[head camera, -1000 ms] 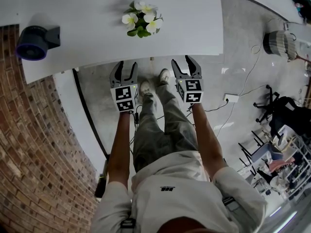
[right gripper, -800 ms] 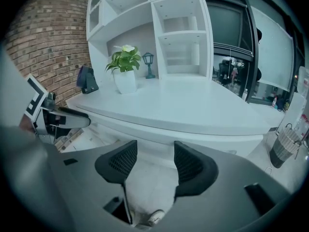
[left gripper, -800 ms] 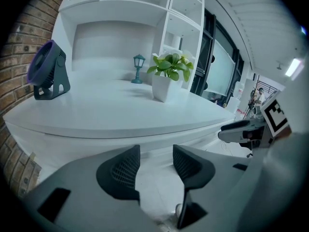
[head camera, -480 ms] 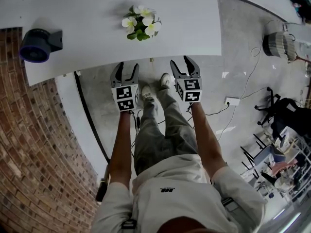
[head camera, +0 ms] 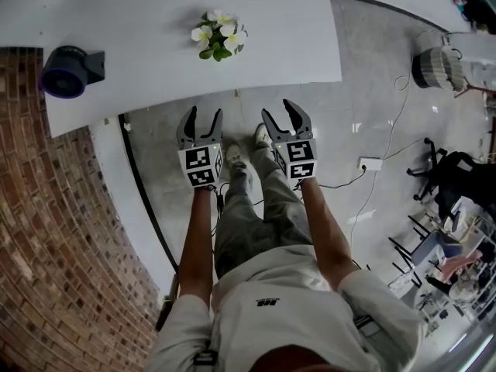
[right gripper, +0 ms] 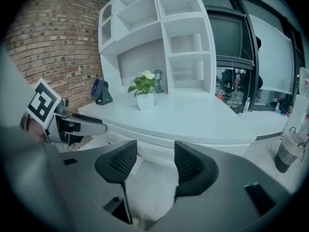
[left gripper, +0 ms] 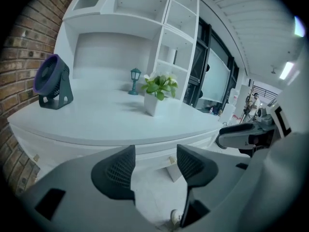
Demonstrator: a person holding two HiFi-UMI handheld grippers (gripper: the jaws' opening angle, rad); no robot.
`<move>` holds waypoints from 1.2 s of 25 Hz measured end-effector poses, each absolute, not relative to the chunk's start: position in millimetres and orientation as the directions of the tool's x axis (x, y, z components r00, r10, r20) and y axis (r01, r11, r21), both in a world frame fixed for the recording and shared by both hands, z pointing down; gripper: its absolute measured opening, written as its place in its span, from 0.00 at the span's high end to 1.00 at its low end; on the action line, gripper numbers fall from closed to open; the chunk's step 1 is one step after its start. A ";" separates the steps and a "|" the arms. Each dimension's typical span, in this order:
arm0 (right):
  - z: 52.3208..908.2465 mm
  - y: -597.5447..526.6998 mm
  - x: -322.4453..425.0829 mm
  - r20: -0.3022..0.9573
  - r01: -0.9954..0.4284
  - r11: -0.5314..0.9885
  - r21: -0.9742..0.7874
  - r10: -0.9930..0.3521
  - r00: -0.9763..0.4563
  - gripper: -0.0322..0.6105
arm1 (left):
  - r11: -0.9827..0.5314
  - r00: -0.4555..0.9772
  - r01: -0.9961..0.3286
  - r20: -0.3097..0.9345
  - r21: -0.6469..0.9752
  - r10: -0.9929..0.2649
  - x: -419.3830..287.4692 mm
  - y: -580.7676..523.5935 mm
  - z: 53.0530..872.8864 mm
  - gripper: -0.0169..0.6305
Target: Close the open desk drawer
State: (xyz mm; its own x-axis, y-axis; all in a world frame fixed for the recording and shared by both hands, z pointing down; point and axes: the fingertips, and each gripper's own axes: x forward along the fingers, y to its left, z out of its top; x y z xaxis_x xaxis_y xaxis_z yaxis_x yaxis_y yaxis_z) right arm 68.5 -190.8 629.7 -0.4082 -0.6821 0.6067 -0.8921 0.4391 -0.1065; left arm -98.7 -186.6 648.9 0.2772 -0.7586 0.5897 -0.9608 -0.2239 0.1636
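The white desk (head camera: 155, 45) fills the top of the head view. Under its front edge runs a white drawer front (left gripper: 154, 152) with a small handle (left gripper: 170, 160), also visible in the right gripper view (right gripper: 139, 153). I cannot tell how far the drawer stands out. My left gripper (head camera: 200, 116) is open and empty, just short of the desk's edge. My right gripper (head camera: 285, 111) is beside it, also open and empty. Both point at the drawer front, apart from it. Between the left jaws (left gripper: 155, 166) and the right jaws (right gripper: 149, 163) only floor and the drawer front show.
A purple fan (head camera: 70, 72) and potted white flowers (head camera: 218, 33) stand on the desk. A white shelf unit (right gripper: 159, 37) rises behind it, next to a brick wall (head camera: 54, 231). A bin (head camera: 434, 68), a power strip (head camera: 368, 161) and chairs (head camera: 449, 177) are at the right.
Both grippers have drawn a little back from the desk's edge, and the right one has shifted left. Both stay open.
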 end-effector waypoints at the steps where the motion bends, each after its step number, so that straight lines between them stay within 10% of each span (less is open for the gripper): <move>1: 617.0 -185.9 67.1 0.589 -0.892 0.439 -0.107 -0.695 -0.413 0.58 | -0.233 0.280 -0.960 0.575 0.156 -0.769 -96.9 -182.7 638.7 0.55; 30: 423.3 -84.1 64.6 0.361 -0.882 0.470 -0.026 -0.819 -0.447 0.58 | -0.324 0.326 -0.944 0.327 0.061 -0.887 -83.4 -82.4 451.3 0.55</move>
